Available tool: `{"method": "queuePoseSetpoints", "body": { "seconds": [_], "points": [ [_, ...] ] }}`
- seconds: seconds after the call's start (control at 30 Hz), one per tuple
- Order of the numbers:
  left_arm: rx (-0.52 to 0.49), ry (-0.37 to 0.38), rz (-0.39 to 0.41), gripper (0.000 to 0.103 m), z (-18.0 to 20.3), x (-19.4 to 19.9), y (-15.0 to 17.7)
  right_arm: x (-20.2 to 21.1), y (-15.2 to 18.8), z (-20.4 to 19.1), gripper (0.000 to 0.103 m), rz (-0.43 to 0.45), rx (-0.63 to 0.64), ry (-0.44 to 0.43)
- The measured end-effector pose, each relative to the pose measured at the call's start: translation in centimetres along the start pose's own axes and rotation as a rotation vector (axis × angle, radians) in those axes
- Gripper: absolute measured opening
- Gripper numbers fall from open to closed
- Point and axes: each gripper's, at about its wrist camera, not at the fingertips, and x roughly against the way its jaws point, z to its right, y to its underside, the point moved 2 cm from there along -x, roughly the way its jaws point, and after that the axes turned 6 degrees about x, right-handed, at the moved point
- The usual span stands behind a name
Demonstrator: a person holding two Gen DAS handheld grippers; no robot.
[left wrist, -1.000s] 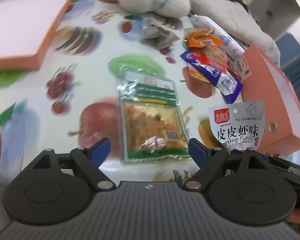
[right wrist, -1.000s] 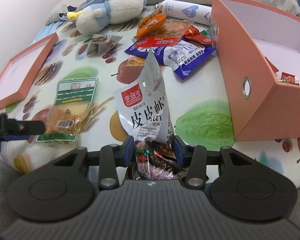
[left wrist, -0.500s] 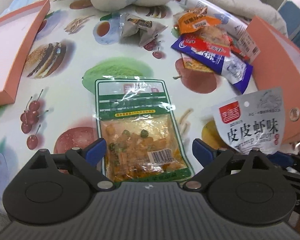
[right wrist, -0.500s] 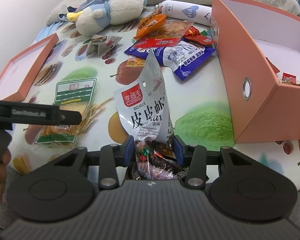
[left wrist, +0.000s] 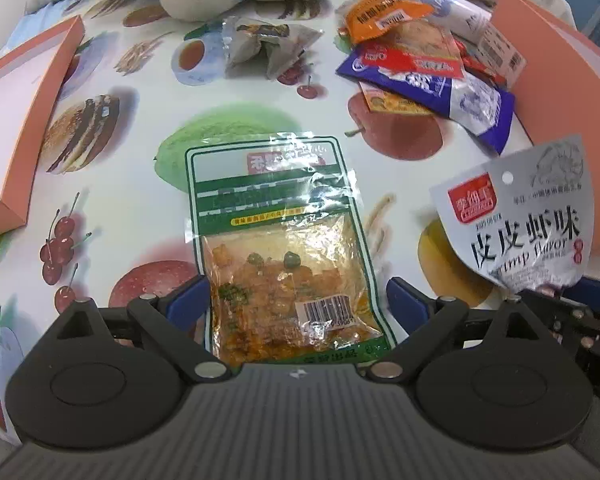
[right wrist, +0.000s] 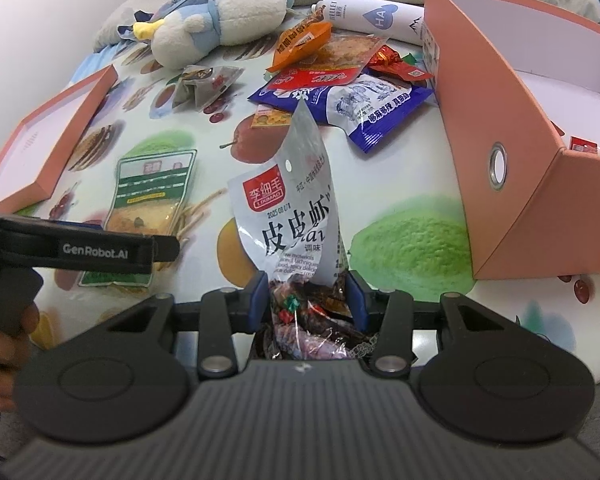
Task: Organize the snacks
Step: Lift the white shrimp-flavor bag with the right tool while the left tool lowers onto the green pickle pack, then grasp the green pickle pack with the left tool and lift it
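Note:
My left gripper (left wrist: 296, 300) is open, its blue fingers on either side of the near end of a green-bordered clear snack packet (left wrist: 276, 240) lying flat on the fruit-print cloth; the packet also shows in the right wrist view (right wrist: 148, 200). My right gripper (right wrist: 308, 296) is shut on a silver shrimp-flavour snack bag (right wrist: 292, 216), held upright above the cloth; the bag also shows in the left wrist view (left wrist: 528, 220). A pile of snack packets (right wrist: 340, 84) lies at the back. The orange box (right wrist: 512, 120) stands to the right.
An orange box lid (left wrist: 16, 120) lies at the left. A plush toy (right wrist: 220, 20) and a white bottle (right wrist: 376, 16) lie at the back. A grey crumpled packet (left wrist: 264, 44) lies behind the green packet. The left gripper's body (right wrist: 72, 248) crosses the right wrist view.
My left gripper has moved forward and down so its open fingers now flank the green packet's near end. My right gripper has held still with the shrimp bag.

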Motion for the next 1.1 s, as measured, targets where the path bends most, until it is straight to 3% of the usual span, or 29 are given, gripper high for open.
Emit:
{"method": "queuePoseSetpoints", "body": {
  "seconds": [0.13,0.3,0.47,0.67,1.1],
  "points": [
    [-0.012,0.001,0.004,0.095,0.0,0.0,0.3,-0.1,0.3,0.0,0.046,0.018,0.008,-0.005],
    [-0.011,0.011,0.023,0.087,-0.2,0.5,0.6,-0.4,0.4,0.2,0.047,0.011,-0.009,-0.012],
    [-0.005,0.009,0.041,0.066,-0.6,1.2,0.7,-0.2,0.4,0.0,0.045,0.02,-0.007,0.0],
    [-0.02,0.02,0.056,0.053,-0.6,1.7,1.0,0.0,0.2,-0.4,0.044,0.022,0.005,0.008],
    [0.036,0.087,0.092,0.046,-0.5,4.6,-0.6,2.6,-1.9,-0.1,0.044,0.082,-0.024,0.018]
  ]
}}
